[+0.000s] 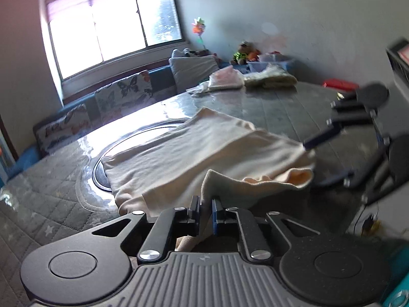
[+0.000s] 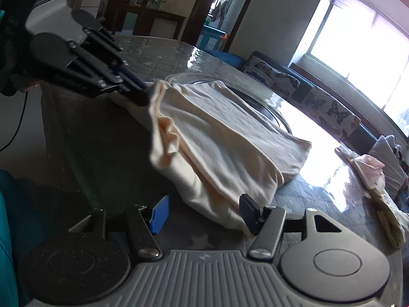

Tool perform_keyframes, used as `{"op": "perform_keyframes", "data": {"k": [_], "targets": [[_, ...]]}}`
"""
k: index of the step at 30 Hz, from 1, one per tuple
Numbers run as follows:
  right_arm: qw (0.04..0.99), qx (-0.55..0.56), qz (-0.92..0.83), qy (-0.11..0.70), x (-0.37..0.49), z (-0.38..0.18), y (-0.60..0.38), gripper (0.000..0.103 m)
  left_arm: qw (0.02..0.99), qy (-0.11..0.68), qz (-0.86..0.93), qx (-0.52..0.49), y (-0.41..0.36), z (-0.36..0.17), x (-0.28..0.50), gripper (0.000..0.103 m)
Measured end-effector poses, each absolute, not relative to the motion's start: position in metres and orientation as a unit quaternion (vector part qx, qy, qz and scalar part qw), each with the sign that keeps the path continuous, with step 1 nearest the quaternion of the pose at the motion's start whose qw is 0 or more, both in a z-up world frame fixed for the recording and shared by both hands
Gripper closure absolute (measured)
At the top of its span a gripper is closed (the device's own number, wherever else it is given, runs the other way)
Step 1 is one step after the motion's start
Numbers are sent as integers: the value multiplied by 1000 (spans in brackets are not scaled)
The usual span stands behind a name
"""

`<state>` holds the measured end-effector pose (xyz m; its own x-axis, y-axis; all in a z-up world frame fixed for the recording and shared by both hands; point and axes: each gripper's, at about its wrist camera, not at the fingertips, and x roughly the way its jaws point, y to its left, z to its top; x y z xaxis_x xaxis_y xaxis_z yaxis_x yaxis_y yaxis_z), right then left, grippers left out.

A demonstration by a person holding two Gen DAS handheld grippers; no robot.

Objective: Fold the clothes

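On table (image 1: 294, 107), left gripper (image 1: 205, 208) pinches cream shirt (image 1: 194, 148) edge; right gripper (image 2: 204, 213) spread wide, shirt corner between fingers, ungripped. Mid-fold, probably. Next: right clamps, both carry edge across.

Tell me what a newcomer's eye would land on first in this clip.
The cream garment dominates, lying partly folded on the grey quilted table over a round inset. The left gripper is shut on a bunched edge of it, while the right gripper sits open at its near corner. Behind, the bright window glares across the tabletop.
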<state>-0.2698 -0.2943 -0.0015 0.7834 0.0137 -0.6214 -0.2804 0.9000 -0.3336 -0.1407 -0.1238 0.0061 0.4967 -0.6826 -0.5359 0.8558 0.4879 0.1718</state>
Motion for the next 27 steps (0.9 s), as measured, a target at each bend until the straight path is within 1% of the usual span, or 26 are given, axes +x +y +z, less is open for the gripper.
{"op": "perform_keyframes", "data": {"k": [3,6,9,10,12,13,16,18,20,24,27], "targets": [[924,-203,85,313,-261,-3,-293,43,839,212,-460,198,-128,9,-131,93],[928,-189,90,309,-250,-4,-294,48,839,219,-459,193,-132,9,-124,93],[931,-165,97,311,-238,-5,-297,62,838,228,-458,189,-130,6,-119,93],[932,-153,95,315,-234,-4,-299,69,837,229,-459,189,-129,6,-118,93],[935,-115,96,323,-225,1,-309,77,834,226,-463,197,-125,5,-121,89],[935,-98,100,327,-222,3,-313,84,833,223,-464,201,-122,4,-122,87],[934,-54,107,335,-212,10,-325,87,832,214,-465,215,-112,2,-128,83],[935,-36,108,337,-207,14,-331,88,832,210,-463,224,-108,-1,-131,68],[935,-28,107,336,-205,18,-332,88,832,205,-460,234,-105,-5,-135,61],[938,-27,107,329,-203,23,-331,89,832,179,-456,262,-105,-9,-143,56],[940,-27,104,323,-204,26,-330,89,829,153,-453,291,-111,-13,-148,55]]}}
